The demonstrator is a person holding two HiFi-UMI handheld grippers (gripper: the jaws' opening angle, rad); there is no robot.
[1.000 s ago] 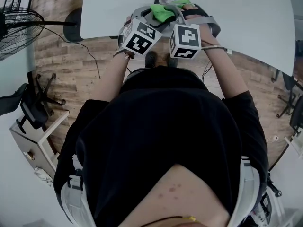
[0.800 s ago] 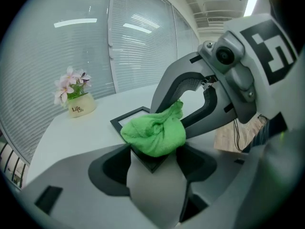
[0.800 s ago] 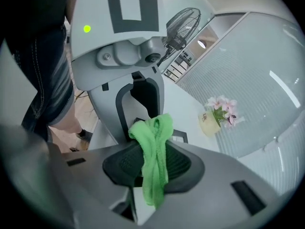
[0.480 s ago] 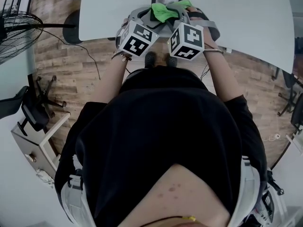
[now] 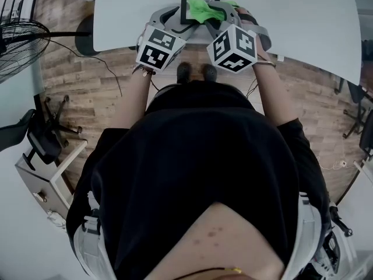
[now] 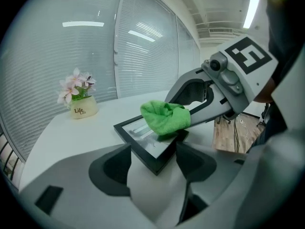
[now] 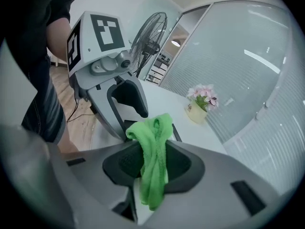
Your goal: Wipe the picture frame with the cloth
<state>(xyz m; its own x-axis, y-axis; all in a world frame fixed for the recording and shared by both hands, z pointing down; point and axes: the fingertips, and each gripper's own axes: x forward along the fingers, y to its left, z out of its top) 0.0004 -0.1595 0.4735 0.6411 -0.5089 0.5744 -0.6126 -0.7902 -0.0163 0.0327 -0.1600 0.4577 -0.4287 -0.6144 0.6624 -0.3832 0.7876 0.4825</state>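
Your left gripper (image 6: 153,152) is closed onto the near edge of the picture frame, jaws narrowed to the frame's width, and your right gripper (image 7: 153,152) is pinched tight on the cloth, which hangs bunched through the jaws and sticks out past the tips. Beneath both, the white table (image 5: 303,22) fills the top of the head view. The black picture frame (image 6: 143,142) sits centre in the left gripper view, tilted, its far end toward the table; whether that end touches the surface I cannot tell. The green cloth (image 6: 164,118) rests on the right part of the glass, just above centre, so the wipe looks under way with most of the glass yet to cover. A small flower pot (image 6: 82,109) stands well apart at middle left. The main risk, as I judge it, is that you hold the frame by one edge only: pressing hard with the cloth could twist it in the jaws or slip it out onto the table. Push too far forward and the right gripper's hard tips, not the cloth, may meet the glass. A dragging stroke could also pull the cloth loose.
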